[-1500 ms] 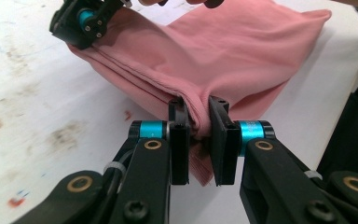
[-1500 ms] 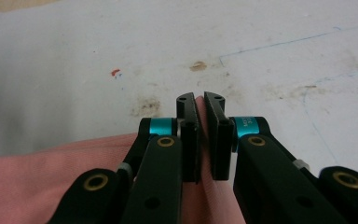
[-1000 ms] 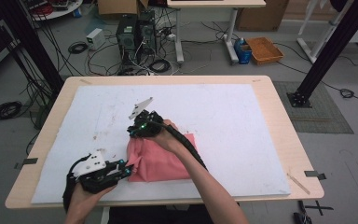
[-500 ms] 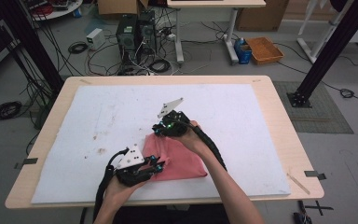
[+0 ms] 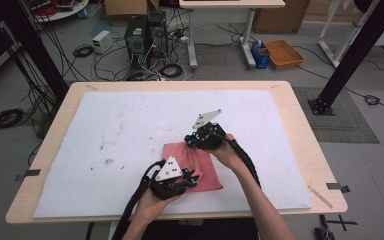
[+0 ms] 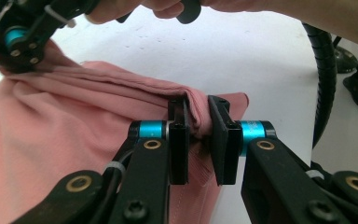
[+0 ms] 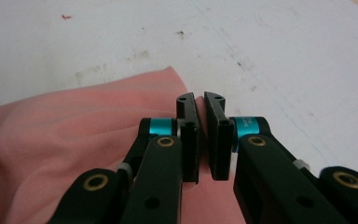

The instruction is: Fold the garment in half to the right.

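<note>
A second ago our left gripper [image 5: 187, 179] sat off at the near left edge of the white mat [image 5: 105, 125], clear of the pink cloth [image 5: 192, 160]; now we have it on the cloth's near edge, and our right gripper [image 5: 192, 141] has shifted to the right with the cloth to its far edge. With both edges in hand, we judge the fold or lift can begin.

In the left gripper view our left gripper [image 6: 198, 135] is clamped on a thick roll of gathered cloth [image 6: 74, 140], several layers pinched between the jaws. In the right gripper view our right gripper [image 7: 203, 133] has its jaws drawn close on a thin edge of the cloth [image 7: 65, 135], gripping it.

The cloth lies near the middle of the mat, toward the near side. It is a soft fine-knit fabric, limp and wrinkled, roughly rectangular with a rounded corner. The mat is matte, slightly fuzzy and marked with small brown stains.
</note>
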Demonstrator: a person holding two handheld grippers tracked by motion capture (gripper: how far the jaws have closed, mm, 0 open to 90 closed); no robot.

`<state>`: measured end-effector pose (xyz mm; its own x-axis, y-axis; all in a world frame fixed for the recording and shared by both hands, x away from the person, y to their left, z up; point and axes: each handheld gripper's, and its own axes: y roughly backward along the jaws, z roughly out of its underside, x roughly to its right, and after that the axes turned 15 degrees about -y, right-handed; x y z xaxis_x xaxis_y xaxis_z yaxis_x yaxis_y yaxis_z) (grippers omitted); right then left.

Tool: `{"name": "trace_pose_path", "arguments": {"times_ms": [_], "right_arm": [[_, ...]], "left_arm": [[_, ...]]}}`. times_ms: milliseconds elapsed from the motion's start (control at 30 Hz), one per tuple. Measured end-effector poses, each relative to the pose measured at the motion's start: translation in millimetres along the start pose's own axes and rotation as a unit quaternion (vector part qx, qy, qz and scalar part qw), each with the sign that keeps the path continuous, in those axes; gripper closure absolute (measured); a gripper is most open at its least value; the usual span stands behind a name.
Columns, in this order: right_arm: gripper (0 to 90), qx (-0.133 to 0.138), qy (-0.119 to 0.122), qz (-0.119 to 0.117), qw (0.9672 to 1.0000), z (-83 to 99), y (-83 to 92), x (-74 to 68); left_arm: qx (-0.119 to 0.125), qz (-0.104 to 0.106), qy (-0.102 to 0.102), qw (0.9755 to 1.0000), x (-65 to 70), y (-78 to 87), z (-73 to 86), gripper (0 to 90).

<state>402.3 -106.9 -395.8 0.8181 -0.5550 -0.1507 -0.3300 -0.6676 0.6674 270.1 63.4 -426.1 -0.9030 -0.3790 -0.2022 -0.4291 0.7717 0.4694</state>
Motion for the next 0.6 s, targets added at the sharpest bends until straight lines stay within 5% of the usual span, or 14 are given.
{"name": "trace_pose_path", "arguments": {"times_ms": [300,600], "right_arm": [[85.3,0.004,-0.005,0.011,0.9999,10.7,9.4,6.3],[81.0,-0.017,-0.023,0.041,0.9988,25.3,6.1,18.7]], "left_arm": [[-0.007,0.01,-0.003,0.9999,4.2,-14.4,-8.4,78.6],[-0.041,0.02,0.002,0.999,6.3,-37.2,-6.7,76.5]]}}
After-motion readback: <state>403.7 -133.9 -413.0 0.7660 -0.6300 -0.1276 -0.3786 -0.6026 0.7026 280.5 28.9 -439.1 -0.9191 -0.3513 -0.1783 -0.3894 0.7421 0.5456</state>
